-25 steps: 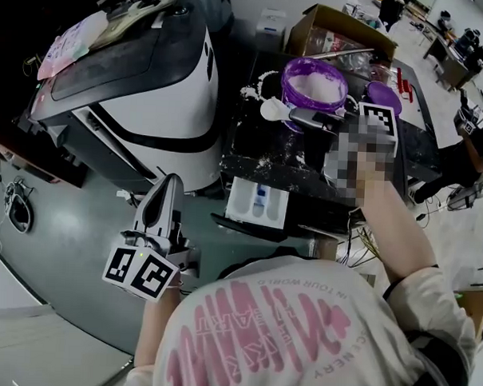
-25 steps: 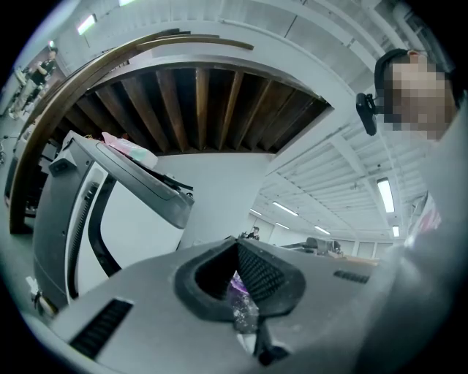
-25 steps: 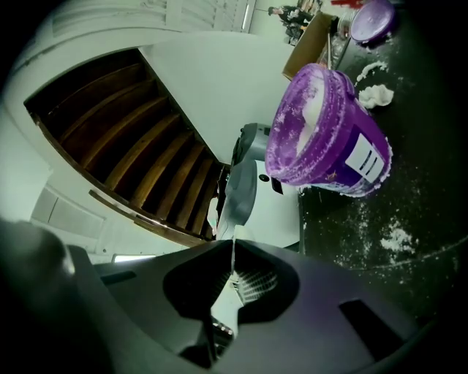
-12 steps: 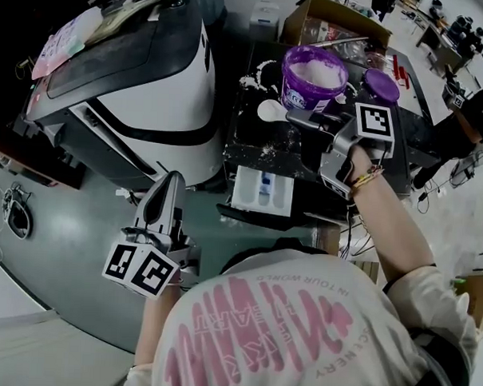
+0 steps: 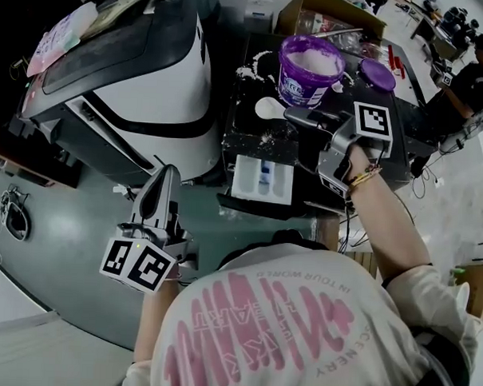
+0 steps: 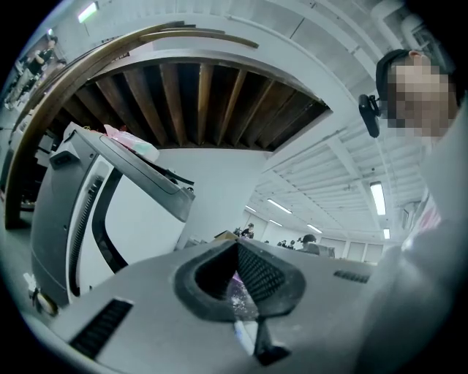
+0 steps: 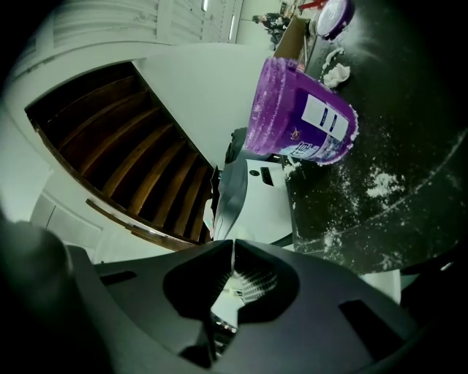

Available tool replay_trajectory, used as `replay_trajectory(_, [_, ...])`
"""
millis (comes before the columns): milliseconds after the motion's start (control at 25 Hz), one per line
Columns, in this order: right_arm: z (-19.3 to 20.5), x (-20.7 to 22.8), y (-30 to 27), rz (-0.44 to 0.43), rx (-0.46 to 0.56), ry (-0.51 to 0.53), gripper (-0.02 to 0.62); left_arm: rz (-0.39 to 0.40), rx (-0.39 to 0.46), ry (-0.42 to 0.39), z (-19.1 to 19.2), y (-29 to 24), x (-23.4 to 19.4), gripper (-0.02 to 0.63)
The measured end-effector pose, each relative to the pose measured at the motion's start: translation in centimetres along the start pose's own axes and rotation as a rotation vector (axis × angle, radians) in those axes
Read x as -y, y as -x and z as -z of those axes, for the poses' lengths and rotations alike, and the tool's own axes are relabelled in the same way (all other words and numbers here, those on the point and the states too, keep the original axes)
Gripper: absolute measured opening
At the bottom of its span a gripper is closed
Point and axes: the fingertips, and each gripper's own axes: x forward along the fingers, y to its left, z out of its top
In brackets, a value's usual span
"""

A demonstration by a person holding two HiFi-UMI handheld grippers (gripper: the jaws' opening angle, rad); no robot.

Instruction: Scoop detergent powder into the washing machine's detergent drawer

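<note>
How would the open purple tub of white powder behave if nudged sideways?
The purple plastic tub looks filled nearly to its rim, so probably heavy and likelier to slide than tip. Its purple lid lies beside it, so a sharp knock would likely spill powder. Loose white powder on the black tabletop may let it skid.

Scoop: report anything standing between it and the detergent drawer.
Nothing visible does. The scoop, in the right tongs, hangs over powder-dusted black top; the open detergent drawer lies at that top's near edge, uncovered.
</note>
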Motion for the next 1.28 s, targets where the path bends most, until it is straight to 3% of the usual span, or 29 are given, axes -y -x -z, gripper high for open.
replay_trajectory(200, [0.9,0.7,0.4,0.003,0.005,-0.020,0.006,0.006,0.014,0.006,0.2,0.4,0.2,0.003])
replay_trajectory(600, [2.9,2.3,1.6,0.010,0.021,-0.076,0.006,0.003,-0.054,0.003,1.9,0.8,0.1,0.003])
replay_trajectory(920, [3.7,4.5,3.3,0.029,0.068,-0.146,0.006,0.022,-0.076,0.047,3.2,0.2,-0.1,0.003])
replay_trajectory(1280, [4.3,5.7,4.3,0.053,0.094,-0.143,0.006,0.053,-0.099,0.061,4.7,-0.1,0.5,0.003])
